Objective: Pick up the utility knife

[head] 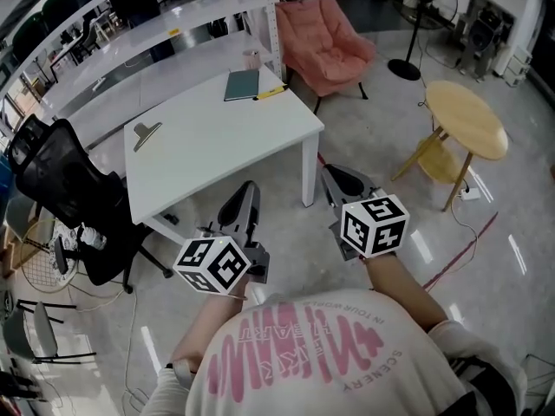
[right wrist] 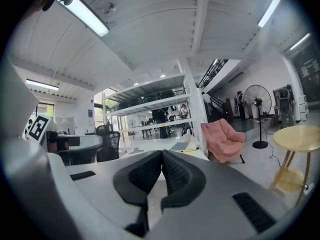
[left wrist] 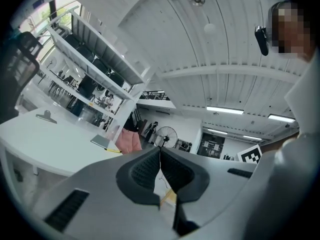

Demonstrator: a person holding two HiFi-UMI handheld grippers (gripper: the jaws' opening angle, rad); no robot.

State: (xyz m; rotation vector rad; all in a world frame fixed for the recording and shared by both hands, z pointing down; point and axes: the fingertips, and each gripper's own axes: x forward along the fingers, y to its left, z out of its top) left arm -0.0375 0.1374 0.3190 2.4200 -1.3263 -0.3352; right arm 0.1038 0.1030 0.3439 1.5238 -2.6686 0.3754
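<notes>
The yellow utility knife [head: 271, 91] lies at the far right corner of the white table [head: 217, 146], right beside a teal notebook [head: 242, 84]. It also shows as a small yellow strip in the left gripper view [left wrist: 114, 150] and in the right gripper view [right wrist: 189, 149]. Both grippers are held over the floor in front of the table, well short of the knife. My left gripper [head: 250, 187] is shut with nothing between its jaws [left wrist: 160, 150]. My right gripper [head: 329, 172] is also shut and empty [right wrist: 162, 152].
A metal binder clip [head: 146, 134] lies on the table's left part. A pink armchair [head: 325, 42] stands behind the table, a round wooden side table [head: 466, 120] to the right, a black office chair [head: 61, 180] to the left. A fan [head: 425, 7] stands at the back.
</notes>
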